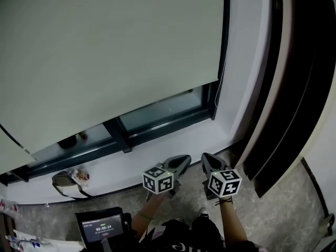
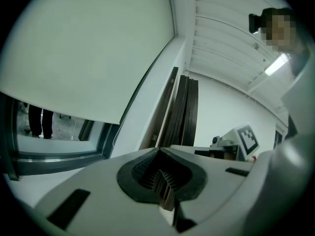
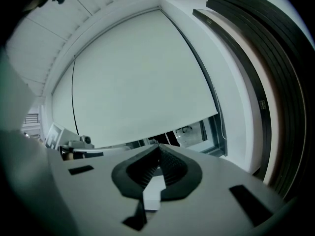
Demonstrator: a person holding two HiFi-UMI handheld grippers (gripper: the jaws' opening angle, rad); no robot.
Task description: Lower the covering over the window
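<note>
A pale roller blind (image 1: 105,51) covers most of the window. Its bottom edge hangs a little above the sill, leaving a strip of glass (image 1: 157,113) bare. In the left gripper view the blind (image 2: 88,48) fills the upper left, and in the right gripper view the blind (image 3: 138,82) fills the middle. My left gripper (image 1: 185,159) and right gripper (image 1: 206,157) are side by side over the white sill (image 1: 173,146), below the blind and apart from it. Both are shut with nothing between the jaws, as each gripper's own view confirms: left gripper (image 2: 158,149), right gripper (image 3: 158,146). A thin cord (image 3: 221,127) hangs at the window's right edge.
Dark stacked panels (image 1: 294,88) stand against the wall at the right. A bag (image 1: 65,181) lies below the sill at the left, and a device with a lit screen (image 1: 102,226) sits near my body. A black cord (image 3: 73,97) runs down the blind's left side.
</note>
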